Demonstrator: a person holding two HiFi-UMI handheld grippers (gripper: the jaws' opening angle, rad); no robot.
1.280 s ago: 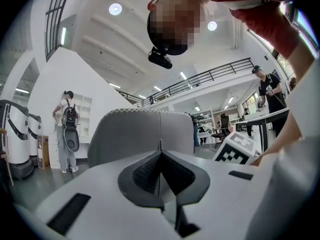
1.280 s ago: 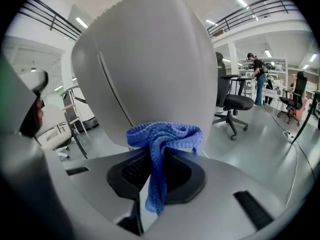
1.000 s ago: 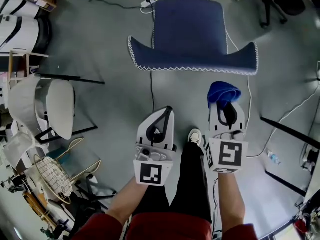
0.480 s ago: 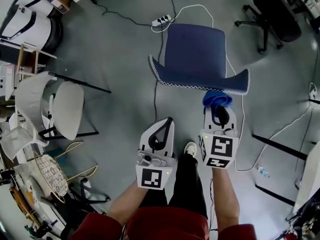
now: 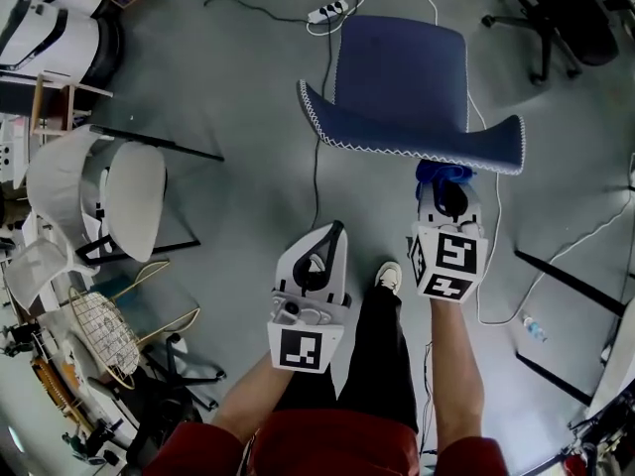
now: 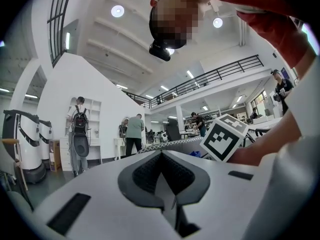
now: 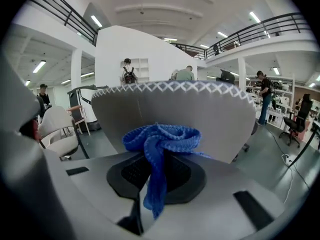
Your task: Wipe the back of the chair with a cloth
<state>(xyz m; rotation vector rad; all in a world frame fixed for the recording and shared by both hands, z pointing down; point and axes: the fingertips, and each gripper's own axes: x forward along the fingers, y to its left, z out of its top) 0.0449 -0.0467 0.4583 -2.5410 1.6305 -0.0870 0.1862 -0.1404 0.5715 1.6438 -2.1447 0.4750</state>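
Note:
A blue chair (image 5: 402, 77) stands ahead of me, its backrest edged with white zigzag stitching. In the right gripper view the grey rear of the backrest (image 7: 200, 119) fills the middle. My right gripper (image 5: 444, 188) is shut on a bunched blue cloth (image 5: 442, 174), which is up against the backrest's lower right part. The cloth (image 7: 160, 144) hangs out of the closed jaws. My left gripper (image 5: 319, 251) is shut and holds nothing, well short of the chair and to the left.
A white chair (image 5: 104, 206) stands at the left beside a wire basket (image 5: 104, 340). A black office chair (image 5: 561, 8) is at the back right. A power strip (image 5: 327, 13) and white cables (image 5: 491, 256) lie on the grey floor. Black table legs (image 5: 566, 276) cross at right.
My right gripper has carried the cloth forward from in front of the chair to the backrest. The view shifted as my head moved. The left gripper has kept its place.

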